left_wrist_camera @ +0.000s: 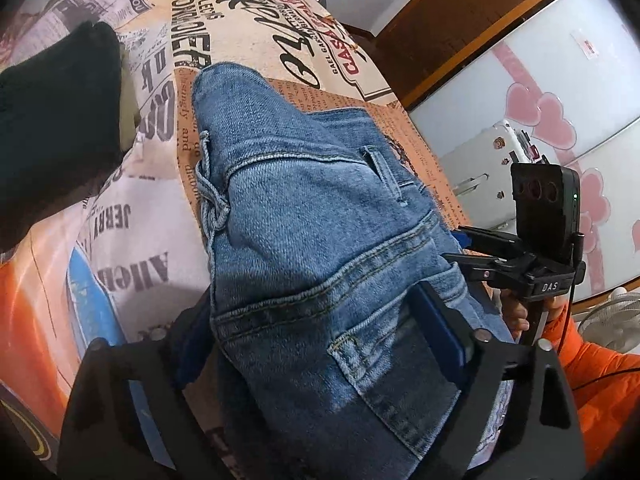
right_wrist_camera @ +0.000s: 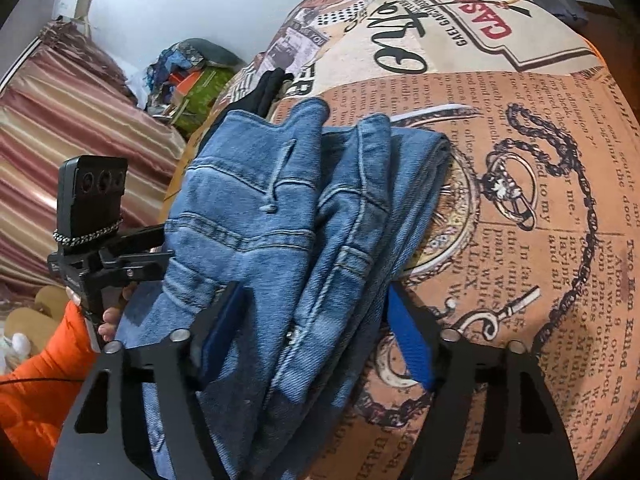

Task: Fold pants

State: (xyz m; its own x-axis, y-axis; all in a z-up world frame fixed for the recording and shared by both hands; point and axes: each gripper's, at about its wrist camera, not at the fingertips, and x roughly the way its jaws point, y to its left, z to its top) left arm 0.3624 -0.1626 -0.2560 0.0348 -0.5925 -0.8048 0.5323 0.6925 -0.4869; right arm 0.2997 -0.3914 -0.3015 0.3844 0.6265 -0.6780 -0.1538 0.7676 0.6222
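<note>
The faded blue denim pants (left_wrist_camera: 320, 248) look coarse and matt, with raised stitched seams. Beneath them the newspaper-print cloth bedspread (right_wrist_camera: 520, 184) is smooth with a slight sheen. The black left gripper (left_wrist_camera: 316, 344) is matt, with blue rubbery-looking finger pads (left_wrist_camera: 436, 320) and shiny metal screws.

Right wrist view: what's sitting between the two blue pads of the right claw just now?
In the right wrist view, the folded jeans fill most of the gap between the right claw's pads; printed bedspread shows beside the right-hand pad.
</note>
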